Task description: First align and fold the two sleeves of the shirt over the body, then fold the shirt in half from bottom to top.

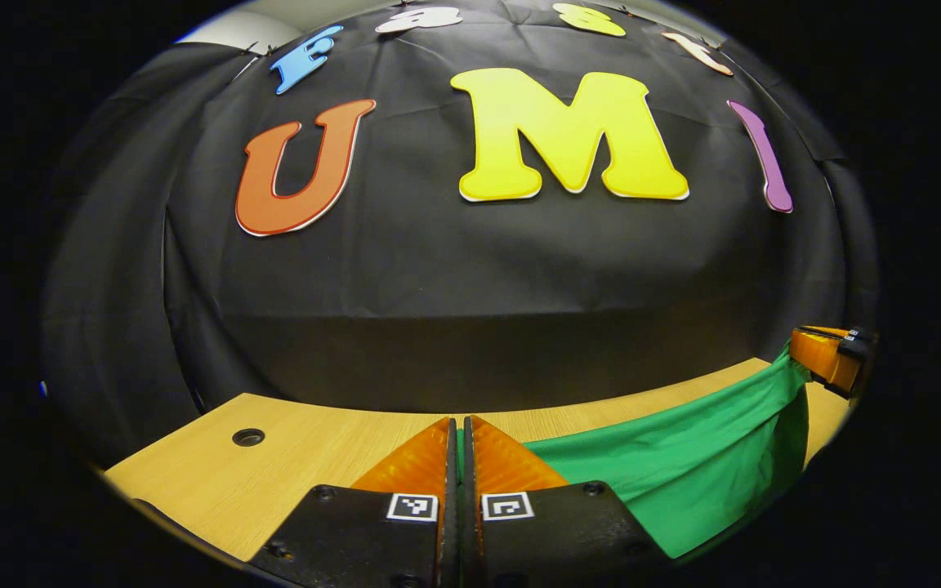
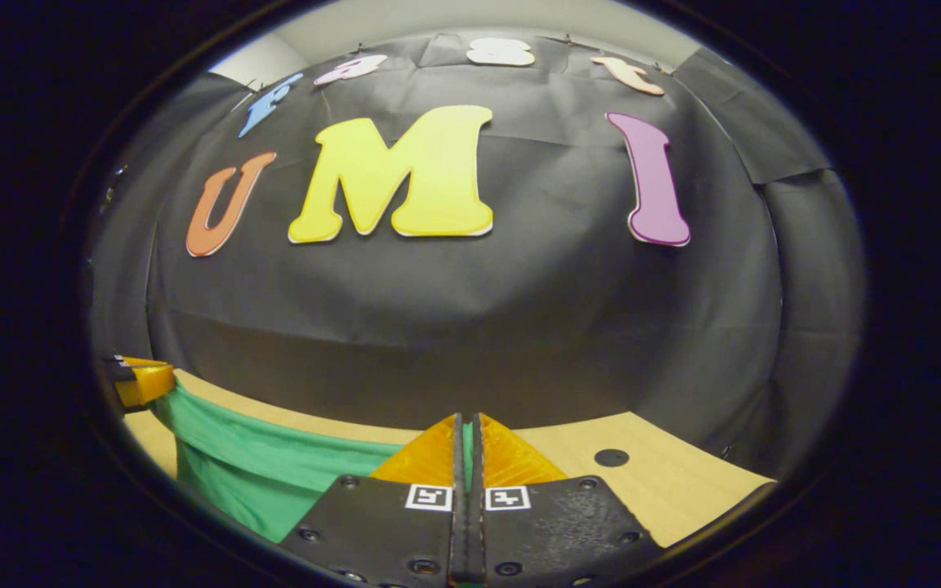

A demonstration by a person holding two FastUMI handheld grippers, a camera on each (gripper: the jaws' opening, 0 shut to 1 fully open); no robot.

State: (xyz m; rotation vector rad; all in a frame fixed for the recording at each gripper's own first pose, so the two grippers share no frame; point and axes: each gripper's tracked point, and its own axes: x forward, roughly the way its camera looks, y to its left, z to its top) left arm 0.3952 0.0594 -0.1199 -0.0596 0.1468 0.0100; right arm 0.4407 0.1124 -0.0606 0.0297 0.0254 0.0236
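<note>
Pinching an edge of the green shirt, the left gripper had its fingers closed to a thin slit. The right gripper clamped the same edge likewise. Between them the shirt hung stretched above the wooden table.

1. Both views are moderately lit from above; the wall cloth is brighter higher up and falls into a darker band just above the table.
2. Fisheye distortion bows the table edge and stretches the frame's margins.
3. The centre is sharp; the outer rims soften and darken.
4. There is no strong glare; the green shirt reads evenly saturated.
</note>
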